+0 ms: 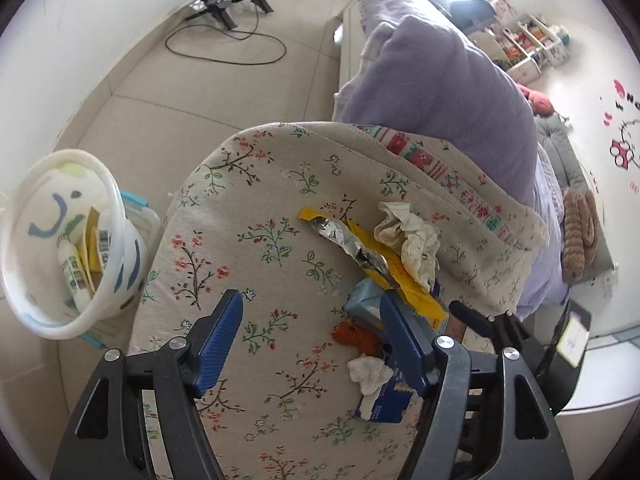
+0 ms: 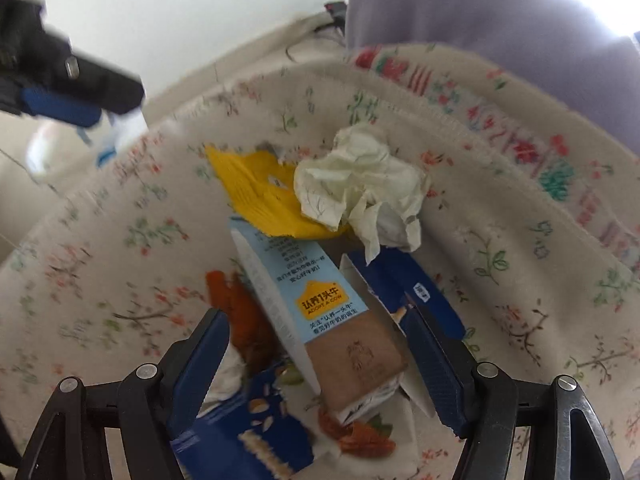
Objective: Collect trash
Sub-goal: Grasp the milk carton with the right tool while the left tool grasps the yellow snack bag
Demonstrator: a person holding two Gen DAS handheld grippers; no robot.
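Straddling the milk carton [image 2: 320, 320] with right gripper [image 2: 316, 364] fingers spread; left gripper [image 1: 312, 344] fingers likewise apart above floral cloth [image 1: 248, 240].

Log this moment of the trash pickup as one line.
left gripper: open, empty | right gripper: open, straddling milk carton | trash bin: on floor, left | yellow wrapper, crumpled tissue: uncollected

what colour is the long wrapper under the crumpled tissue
Yellow wrapper, silver foil inside; clearest in the left wrist view.
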